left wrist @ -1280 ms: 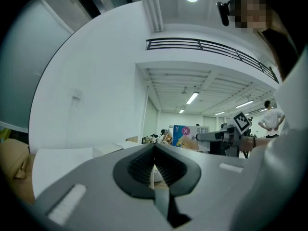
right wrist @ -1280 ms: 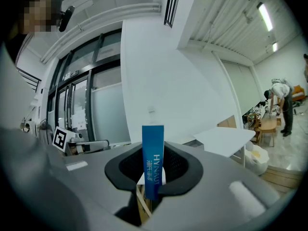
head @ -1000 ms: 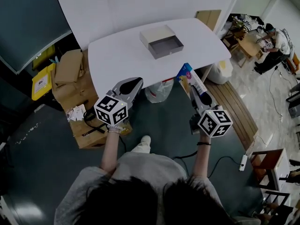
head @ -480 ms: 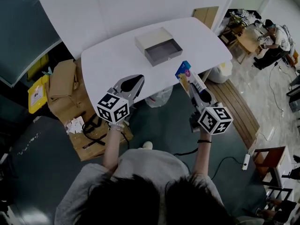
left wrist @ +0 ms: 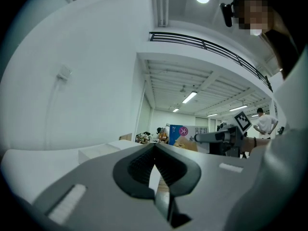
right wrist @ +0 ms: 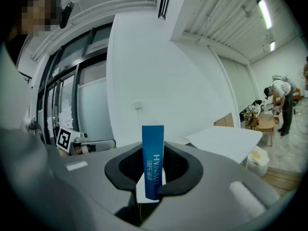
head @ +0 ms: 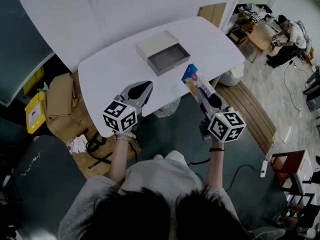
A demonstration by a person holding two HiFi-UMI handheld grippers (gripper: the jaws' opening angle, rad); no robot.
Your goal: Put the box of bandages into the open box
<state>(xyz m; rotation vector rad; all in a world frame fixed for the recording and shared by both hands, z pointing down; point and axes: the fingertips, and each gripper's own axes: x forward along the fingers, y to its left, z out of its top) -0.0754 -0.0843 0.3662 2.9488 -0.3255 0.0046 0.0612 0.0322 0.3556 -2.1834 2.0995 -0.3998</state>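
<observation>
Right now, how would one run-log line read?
right gripper: shut on bandage box | left gripper: shut, empty | open box: on table, bandage box not yet inside

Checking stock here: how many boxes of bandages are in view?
1: the box of bandages is clamped in the right gripper, at the table's near edge. None shows in the open box.

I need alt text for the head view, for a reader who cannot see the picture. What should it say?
Seen from above, the person's right gripper holds a blue box of bandages at the near edge of a white table, short of the open box that stands on it. The left gripper is shut and empty.
</observation>
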